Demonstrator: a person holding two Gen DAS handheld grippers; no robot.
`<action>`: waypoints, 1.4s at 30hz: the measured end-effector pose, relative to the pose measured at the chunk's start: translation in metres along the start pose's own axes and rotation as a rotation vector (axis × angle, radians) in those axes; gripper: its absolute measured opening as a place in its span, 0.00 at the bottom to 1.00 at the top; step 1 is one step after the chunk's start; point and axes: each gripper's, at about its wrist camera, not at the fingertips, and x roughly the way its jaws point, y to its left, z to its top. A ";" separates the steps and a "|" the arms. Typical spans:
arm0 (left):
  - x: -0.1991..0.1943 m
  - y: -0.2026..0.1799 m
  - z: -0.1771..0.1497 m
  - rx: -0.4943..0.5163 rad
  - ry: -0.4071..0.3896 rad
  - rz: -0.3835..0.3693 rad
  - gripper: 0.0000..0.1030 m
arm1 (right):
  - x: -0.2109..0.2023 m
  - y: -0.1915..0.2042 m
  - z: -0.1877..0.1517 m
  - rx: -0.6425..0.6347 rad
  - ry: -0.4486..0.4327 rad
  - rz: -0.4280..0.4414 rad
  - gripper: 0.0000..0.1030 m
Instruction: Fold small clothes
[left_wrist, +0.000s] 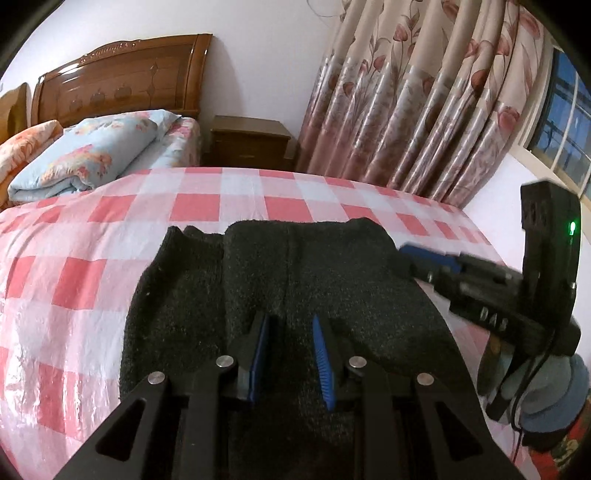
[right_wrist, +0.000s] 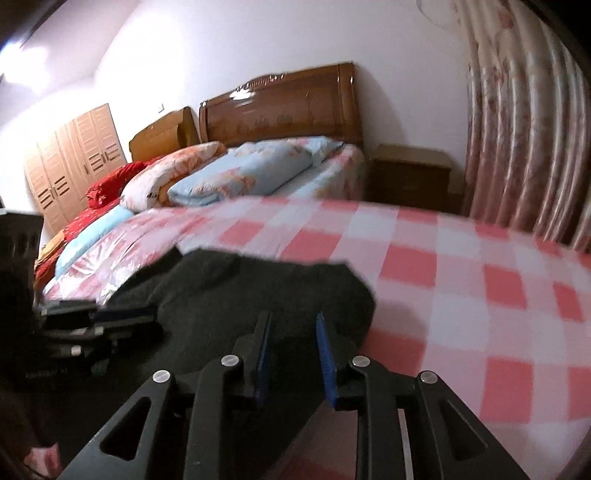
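A black knit garment (left_wrist: 288, 295) lies folded on the pink checked sheet (left_wrist: 92, 258). My left gripper (left_wrist: 290, 325) is open just above its near middle, with nothing between the blue pads. My right gripper (left_wrist: 424, 254) reaches in from the right, its tips at the garment's far right corner. In the right wrist view the right gripper (right_wrist: 291, 321) is open over the garment's (right_wrist: 240, 291) right part, and the left gripper (right_wrist: 110, 317) lies low on the garment at the left.
The checked sheet (right_wrist: 461, 295) extends to the right. Folded quilts and pillows (left_wrist: 92, 155) lie at the headboard. A wooden nightstand (left_wrist: 251, 142) and flowered curtains (left_wrist: 424, 110) stand behind. A wardrobe (right_wrist: 70, 170) is at the far left.
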 end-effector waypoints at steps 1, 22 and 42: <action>0.000 0.000 -0.001 0.000 -0.001 0.002 0.24 | 0.003 -0.001 0.004 0.000 -0.004 -0.007 0.45; -0.072 -0.018 -0.056 0.079 -0.111 0.079 0.24 | -0.051 0.090 -0.046 -0.217 0.006 -0.036 1.00; -0.096 -0.036 -0.108 0.153 -0.079 0.182 0.24 | -0.091 0.137 -0.102 -0.342 -0.017 -0.110 1.00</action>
